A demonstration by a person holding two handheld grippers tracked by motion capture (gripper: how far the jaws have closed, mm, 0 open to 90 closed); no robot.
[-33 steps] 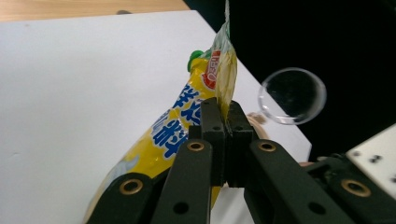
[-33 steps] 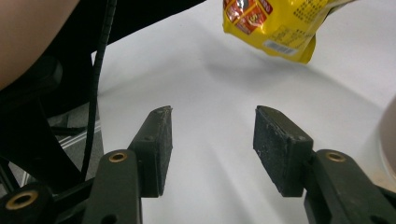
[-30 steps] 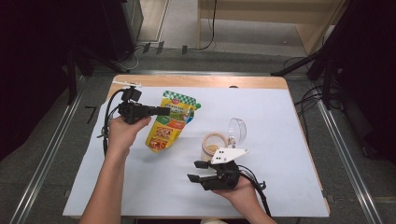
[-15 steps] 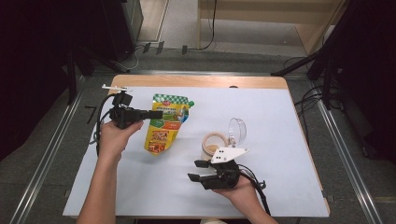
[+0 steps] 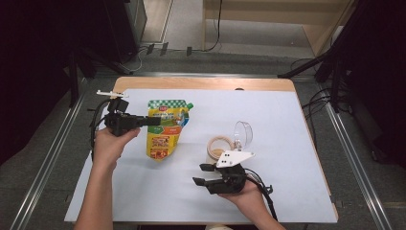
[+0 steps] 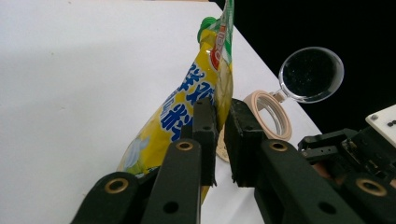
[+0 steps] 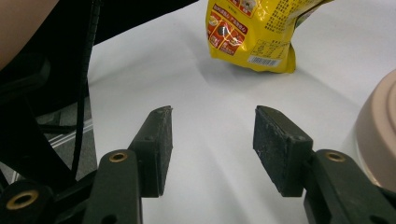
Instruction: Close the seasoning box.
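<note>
Both forearms are bare, with no sleeves. The left gripper is black, with brass-coloured rivets in its jaw arms, flat rectangular pads and a black cable looping off its body. The right gripper is also black, topped by a white three-cornered plate with dark dots.

1. My left gripper lies level, pointing toward the table's right, held from below by my left hand.
2. Its jaws have just been opening a little and stand with a narrow gap.
3. My right gripper points left, cradled in my right hand, jaws parted and holding nothing.
</note>
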